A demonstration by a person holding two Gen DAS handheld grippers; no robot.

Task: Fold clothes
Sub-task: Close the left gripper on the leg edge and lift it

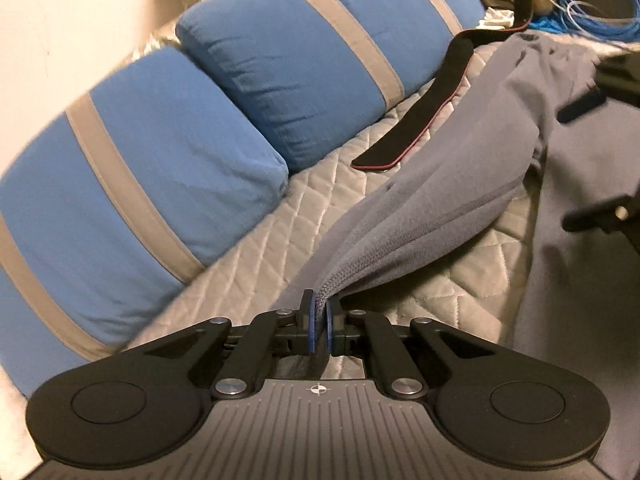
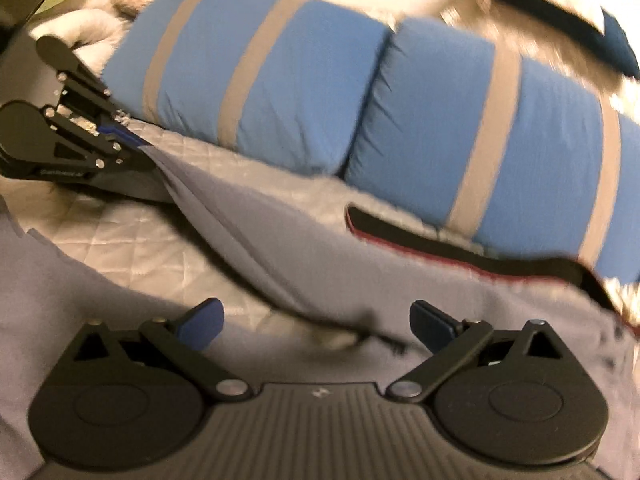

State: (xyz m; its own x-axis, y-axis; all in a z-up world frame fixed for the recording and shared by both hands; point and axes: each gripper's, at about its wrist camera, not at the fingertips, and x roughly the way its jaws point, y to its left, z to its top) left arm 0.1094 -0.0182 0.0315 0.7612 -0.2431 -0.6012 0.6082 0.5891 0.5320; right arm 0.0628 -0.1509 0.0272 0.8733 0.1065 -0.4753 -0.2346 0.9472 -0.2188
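A grey garment (image 1: 448, 184) lies spread on a quilted grey bed cover (image 1: 280, 232). My left gripper (image 1: 319, 312) is shut on the ribbed cuff of its sleeve, which stretches away from the pads, lifted off the cover. In the right wrist view that same left gripper (image 2: 138, 142) shows at the far left, pinching the sleeve end. My right gripper (image 2: 316, 322) stands open just above the grey garment (image 2: 280, 232), with a fold of the cloth below the gap and nothing pressed between its blue fingers (image 2: 202, 320). Its dark fingers (image 1: 580, 106) show at the right edge of the left wrist view.
Two blue pillows with grey stripes (image 1: 168, 152) (image 2: 460, 128) line the far side of the bed. A black strap with a red edge (image 1: 420, 120) (image 2: 460, 248) lies between the pillows and the garment. Blue cables (image 1: 592, 12) are piled beyond the bed.
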